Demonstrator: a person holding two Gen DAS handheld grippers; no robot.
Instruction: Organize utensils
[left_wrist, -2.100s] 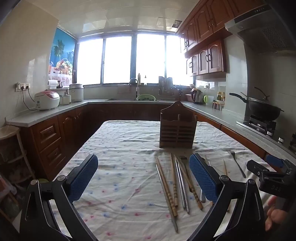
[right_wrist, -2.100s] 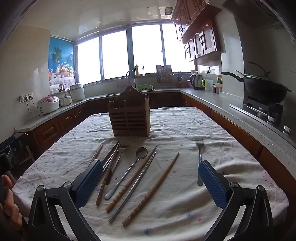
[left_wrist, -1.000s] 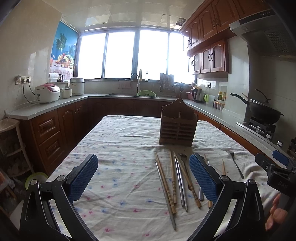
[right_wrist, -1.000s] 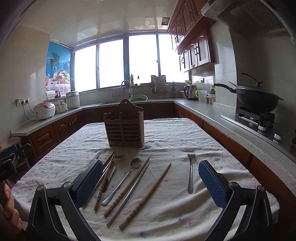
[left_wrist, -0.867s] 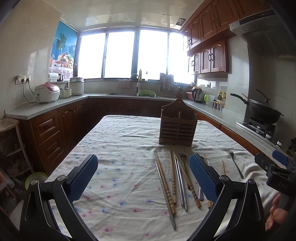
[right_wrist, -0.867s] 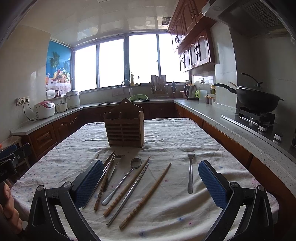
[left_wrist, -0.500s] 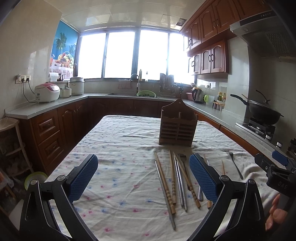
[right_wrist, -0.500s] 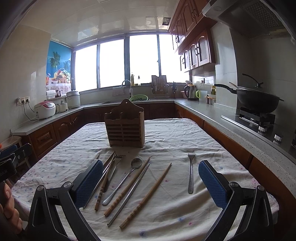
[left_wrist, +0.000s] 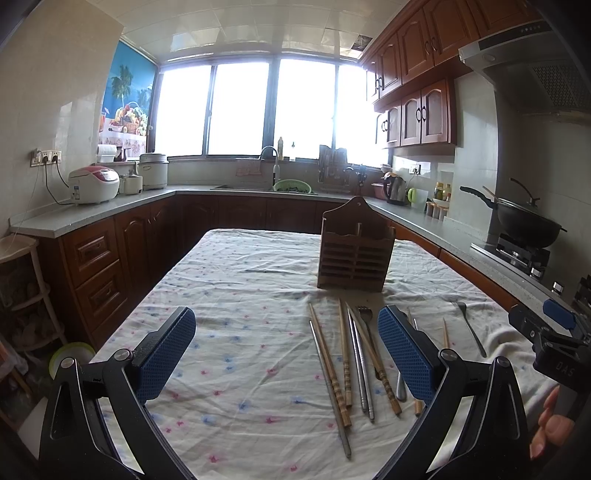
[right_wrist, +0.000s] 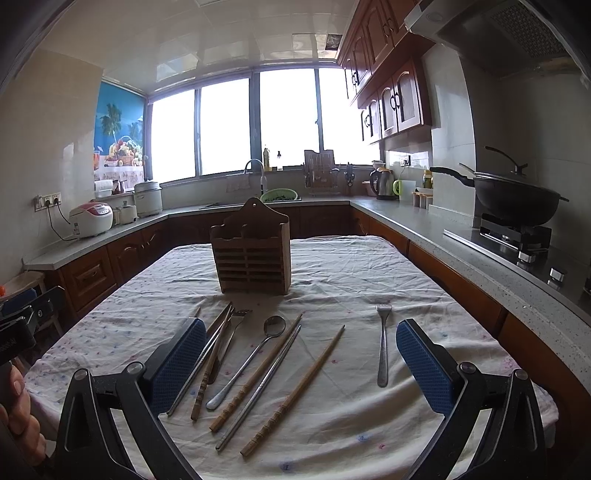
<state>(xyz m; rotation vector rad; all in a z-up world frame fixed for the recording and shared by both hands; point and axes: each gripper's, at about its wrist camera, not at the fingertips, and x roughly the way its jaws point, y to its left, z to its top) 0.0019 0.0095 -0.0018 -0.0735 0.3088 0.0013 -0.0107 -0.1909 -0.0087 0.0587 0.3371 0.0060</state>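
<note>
Both of my grippers hover level over the near end of the tabletop (right_wrist: 369, 266), the left gripper (left_wrist: 286, 354) and the right gripper (right_wrist: 301, 363) each with blue pads spread wide and nothing between them. Just ahead of the right one, chopsticks (right_wrist: 293, 391), a spoon (right_wrist: 247, 369) and a fork (right_wrist: 383, 343) lie loose on the cloth, the fork apart to the right. Beyond them the wooden utensil holder (right_wrist: 253, 254) stands upright mid-table.

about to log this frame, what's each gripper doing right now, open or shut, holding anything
Left gripper: open, holding nothing, above the tablecloth.
Right gripper: open, holding nothing, above the utensils.
</note>
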